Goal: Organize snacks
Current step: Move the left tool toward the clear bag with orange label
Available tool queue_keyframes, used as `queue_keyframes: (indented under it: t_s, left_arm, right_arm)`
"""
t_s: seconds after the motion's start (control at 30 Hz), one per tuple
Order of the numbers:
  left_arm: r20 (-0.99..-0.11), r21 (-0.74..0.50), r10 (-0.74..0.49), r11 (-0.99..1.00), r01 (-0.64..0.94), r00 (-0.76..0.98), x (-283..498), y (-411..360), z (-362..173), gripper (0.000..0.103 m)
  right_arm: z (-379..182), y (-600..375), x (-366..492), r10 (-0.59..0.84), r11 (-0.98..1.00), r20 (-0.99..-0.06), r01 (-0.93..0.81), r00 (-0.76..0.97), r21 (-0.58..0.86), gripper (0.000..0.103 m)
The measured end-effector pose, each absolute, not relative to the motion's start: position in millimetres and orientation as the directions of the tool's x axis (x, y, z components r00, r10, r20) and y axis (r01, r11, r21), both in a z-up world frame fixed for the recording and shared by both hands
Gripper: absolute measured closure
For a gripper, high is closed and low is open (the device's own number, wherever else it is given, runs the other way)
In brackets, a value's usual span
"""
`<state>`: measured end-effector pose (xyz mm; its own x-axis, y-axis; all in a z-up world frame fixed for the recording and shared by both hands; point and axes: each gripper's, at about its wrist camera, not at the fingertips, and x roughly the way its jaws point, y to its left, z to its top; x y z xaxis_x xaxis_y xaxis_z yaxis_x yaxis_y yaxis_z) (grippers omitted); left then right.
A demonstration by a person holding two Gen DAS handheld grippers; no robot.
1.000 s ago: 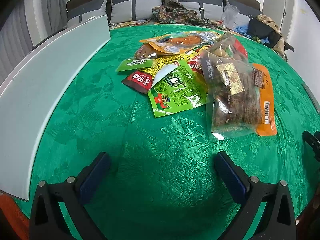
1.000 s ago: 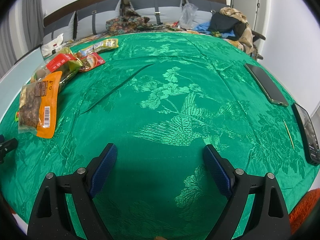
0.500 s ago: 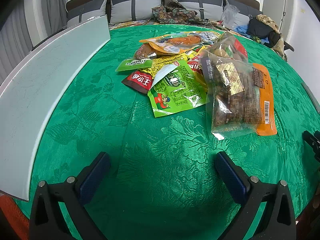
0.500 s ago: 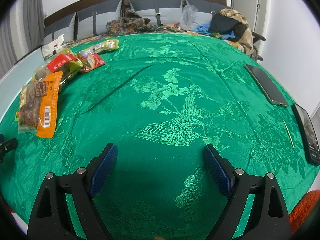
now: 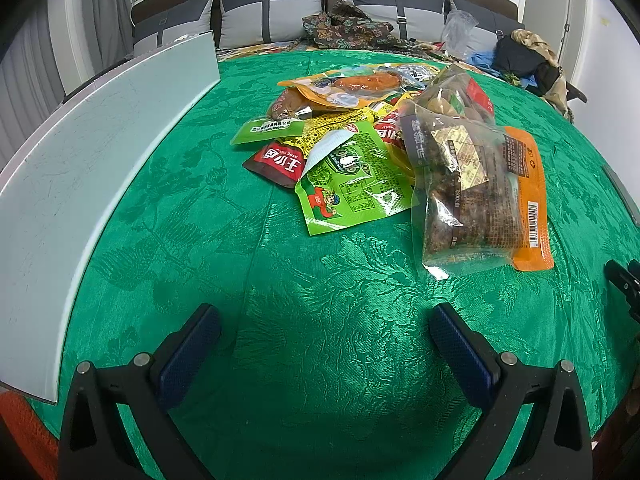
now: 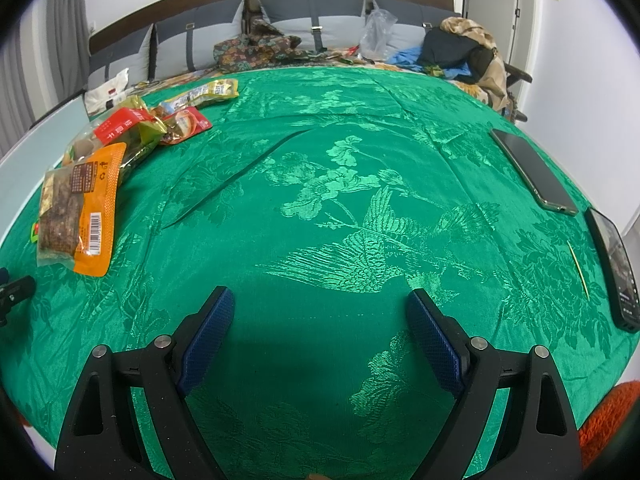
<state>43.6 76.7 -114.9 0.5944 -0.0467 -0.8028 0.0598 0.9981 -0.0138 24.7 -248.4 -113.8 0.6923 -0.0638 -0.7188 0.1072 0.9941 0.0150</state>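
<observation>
Centrally in the left wrist view, a heap of snack packets (image 5: 372, 128) is seen on the green patterned cloth (image 5: 320, 280) covering the surface, in the upper middle of the frame. A clear bag of brown snacks with an orange backing (image 5: 480, 196) lies at the heap's right edge, a green packet (image 5: 352, 188) at its near edge. The left gripper (image 5: 324, 336) is held above bare cloth at the bottom, jaws released and empty. A pale panel (image 5: 80, 184) fills the left side. In the right wrist view, the right gripper (image 6: 320, 320) is likewise spread and empty; two phones (image 6: 534, 170) lie at the right edge.
</observation>
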Motion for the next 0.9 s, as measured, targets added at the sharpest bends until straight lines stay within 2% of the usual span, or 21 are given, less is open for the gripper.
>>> queue_keyframes:
  t_s: [0.6,0.67,0.8,0.9]
  left_arm:
    - [-0.831,-0.034,-0.09,0.993,0.112,0.549,42.6,87.7,-112.8,0.0]
    - [-0.825,-0.07,-0.115,0.992,0.101,0.553,39.3,96.1,-111.9,0.0]
    - [-0.813,-0.222,-0.215,0.974,0.052,0.541,46.0,116.3,-104.5,0.0]
    - [-0.808,-0.277,-0.247,0.961,0.025,0.535,56.8,124.0,-98.7,0.0]
  right_arm:
    - [-114.1,-247.7,24.3,-0.064,0.994,-0.719,0.107,0.692,0.014,0.012]
    - [-114.2,-247.7,23.9,-0.065,0.994,-0.718,0.107,0.693,0.014,0.012]
    - [-114.4,-247.3,23.7,-0.067,0.994,-0.718,0.107,0.693,0.01,0.012]
    - [-114.5,-247.1,23.4,-0.068,0.994,-0.717,0.107,0.693,0.009,0.012]
